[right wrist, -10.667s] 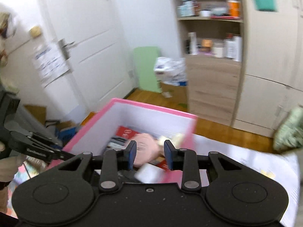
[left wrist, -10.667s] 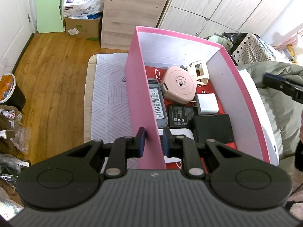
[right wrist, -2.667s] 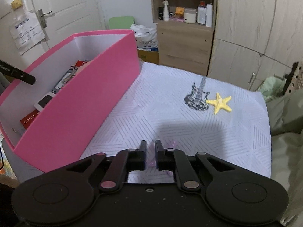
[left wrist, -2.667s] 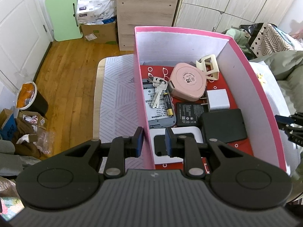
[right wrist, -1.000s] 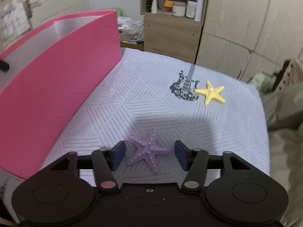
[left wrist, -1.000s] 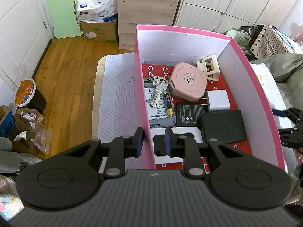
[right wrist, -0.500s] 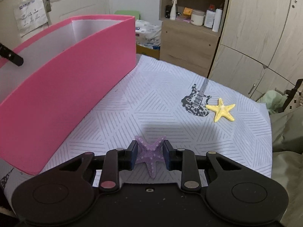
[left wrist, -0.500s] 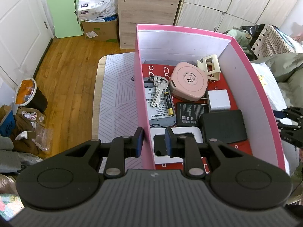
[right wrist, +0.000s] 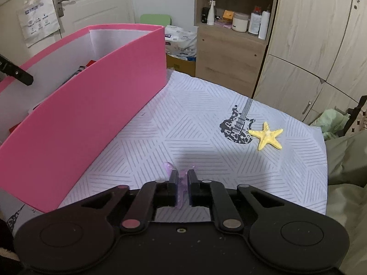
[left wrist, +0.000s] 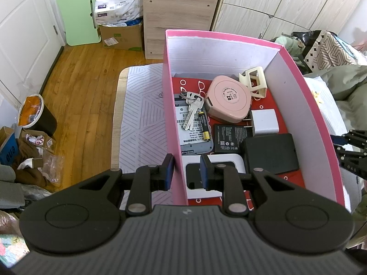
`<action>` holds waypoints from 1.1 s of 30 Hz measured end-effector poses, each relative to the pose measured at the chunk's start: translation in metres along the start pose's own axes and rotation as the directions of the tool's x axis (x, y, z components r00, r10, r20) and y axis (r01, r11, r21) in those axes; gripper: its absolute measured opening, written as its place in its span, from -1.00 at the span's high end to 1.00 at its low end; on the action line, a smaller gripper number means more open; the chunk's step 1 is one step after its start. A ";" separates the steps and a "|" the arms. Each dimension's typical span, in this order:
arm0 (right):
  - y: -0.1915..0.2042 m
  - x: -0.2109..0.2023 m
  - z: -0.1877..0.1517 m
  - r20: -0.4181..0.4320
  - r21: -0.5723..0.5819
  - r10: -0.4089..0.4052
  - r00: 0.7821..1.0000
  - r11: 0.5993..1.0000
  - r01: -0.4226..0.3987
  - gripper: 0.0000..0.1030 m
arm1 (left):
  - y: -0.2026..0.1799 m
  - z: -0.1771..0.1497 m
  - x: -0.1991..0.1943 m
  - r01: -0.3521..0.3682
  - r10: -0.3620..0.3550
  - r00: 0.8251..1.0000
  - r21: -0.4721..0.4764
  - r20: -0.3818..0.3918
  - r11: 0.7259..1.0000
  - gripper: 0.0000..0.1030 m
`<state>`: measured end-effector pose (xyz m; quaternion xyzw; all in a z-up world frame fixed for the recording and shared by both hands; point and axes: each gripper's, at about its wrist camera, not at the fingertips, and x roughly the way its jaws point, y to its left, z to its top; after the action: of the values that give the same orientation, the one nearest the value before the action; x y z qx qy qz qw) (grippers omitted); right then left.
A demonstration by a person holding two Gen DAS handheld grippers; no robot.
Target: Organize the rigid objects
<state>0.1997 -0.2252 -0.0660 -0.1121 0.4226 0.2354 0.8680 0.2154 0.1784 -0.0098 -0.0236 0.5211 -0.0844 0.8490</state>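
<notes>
A tall pink box (left wrist: 229, 37) stands on the white patterned cloth (right wrist: 195, 105). My left gripper (left wrist: 186, 171) is shut on the box's near left wall, one pad on each side. Inside lie a pink round case (left wrist: 228, 102), keys (left wrist: 191, 112), a battery (left wrist: 204, 126), a white charger (left wrist: 263, 121) and black devices. To the right of the box (right wrist: 91, 105), my right gripper (right wrist: 182, 174) is closing; its pads pinch a purple starfish (right wrist: 181, 183), mostly hidden between them. A yellow starfish (right wrist: 266, 136) lies further back beside a guitar print.
The table ends just past the yellow starfish, with green bedding (right wrist: 344, 155) to the right. A wooden cabinet (left wrist: 179, 16) and wardrobe doors stand behind. A bin (left wrist: 34, 114) and bags sit on the wooden floor to the left.
The right jaws have come together on the purple starfish, which now stands on edge between the pads. The left gripper and the box have not moved.
</notes>
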 end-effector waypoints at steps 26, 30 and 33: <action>-0.006 0.013 0.004 0.012 0.091 -0.008 1.000 0.996 0.007 0.21 | 0.000 0.001 -0.001 -0.002 0.002 1.000 -0.007 -0.002 1.000 0.57; -0.004 0.007 0.007 0.030 0.083 -0.011 0.999 0.996 0.008 0.21 | 0.000 0.001 -0.001 -0.002 0.002 1.000 -0.008 -0.001 1.000 0.57; -0.003 0.004 0.008 0.041 0.080 -0.008 0.999 0.997 0.005 0.21 | 0.000 0.001 -0.001 0.000 0.000 1.000 -0.010 -0.003 1.000 0.57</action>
<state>0.2087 -0.2232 -0.0645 -0.0740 0.4131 0.2178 0.8811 0.2156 0.1789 -0.0085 -0.0276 0.5226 -0.0821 0.8482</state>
